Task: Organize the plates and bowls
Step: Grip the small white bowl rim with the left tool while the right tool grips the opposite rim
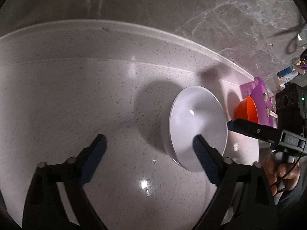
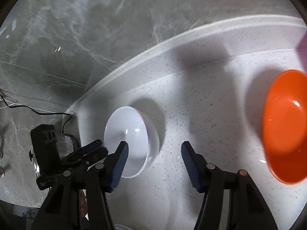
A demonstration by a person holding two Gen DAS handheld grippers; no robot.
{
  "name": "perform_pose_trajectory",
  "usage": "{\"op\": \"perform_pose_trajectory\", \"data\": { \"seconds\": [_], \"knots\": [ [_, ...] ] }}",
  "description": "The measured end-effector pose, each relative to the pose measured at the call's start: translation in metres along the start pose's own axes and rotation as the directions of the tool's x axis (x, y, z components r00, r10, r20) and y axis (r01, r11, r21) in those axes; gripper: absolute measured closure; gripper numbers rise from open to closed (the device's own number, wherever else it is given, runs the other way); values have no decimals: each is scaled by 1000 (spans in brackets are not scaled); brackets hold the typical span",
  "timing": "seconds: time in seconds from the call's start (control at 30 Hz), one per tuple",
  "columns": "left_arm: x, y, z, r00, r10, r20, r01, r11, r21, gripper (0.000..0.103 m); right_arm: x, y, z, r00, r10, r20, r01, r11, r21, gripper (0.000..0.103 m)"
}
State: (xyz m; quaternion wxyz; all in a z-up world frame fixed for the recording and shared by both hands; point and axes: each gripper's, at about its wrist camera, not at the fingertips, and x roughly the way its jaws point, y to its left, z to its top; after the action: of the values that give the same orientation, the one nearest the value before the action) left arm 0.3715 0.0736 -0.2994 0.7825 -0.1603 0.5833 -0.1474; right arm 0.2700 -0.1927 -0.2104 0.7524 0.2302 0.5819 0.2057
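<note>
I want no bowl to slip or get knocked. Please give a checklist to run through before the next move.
1. Left gripper open: ok.
2. Right gripper open: ok.
3. White bowl upright on the counter: ok.
4. White bowl held by any fingers: not ok; both grippers are beside it, neither closed on it.
5. Orange bowl upright, apart from the white bowl: ok.
6. The two grippers clear of each other at the white bowl: cannot tell; they are close.
</note>
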Motion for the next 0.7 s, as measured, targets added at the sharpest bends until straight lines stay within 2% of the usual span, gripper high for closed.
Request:
{"op": "perform_pose_trajectory", "data": {
  "seconds": [0.17,0.23,0.37,0.43,0.57,0.7],
  "knots": [
    [15,-4,3,1000,-6,-13,6,1000,9,25,15,-2,4,1000,-2,-23,2,1000,3,46],
    [21,-7,2,1000,-13,-20,13,1000,10,37,21,-3,5,1000,-1,-29,1,1000,1,49],
    [23,-10,0,1000,-10,-19,10,1000,10,40,28,-3,6,999,-2,-51,2,1000,-5,54],
    [25,-10,1,1000,-19,-22,19,1000,5,49,30,-4,6,998,-1,-56,1,1000,-5,55],
    [27,-16,2,999,-24,-22,24,1000,2,53,32,-7,7,998,-7,-61,7,1000,1,63],
    [32,-22,2,999,-27,-32,27,1000,9,69,33,-8,7,998,-10,-62,10,1000,0,71]
  ]
}}
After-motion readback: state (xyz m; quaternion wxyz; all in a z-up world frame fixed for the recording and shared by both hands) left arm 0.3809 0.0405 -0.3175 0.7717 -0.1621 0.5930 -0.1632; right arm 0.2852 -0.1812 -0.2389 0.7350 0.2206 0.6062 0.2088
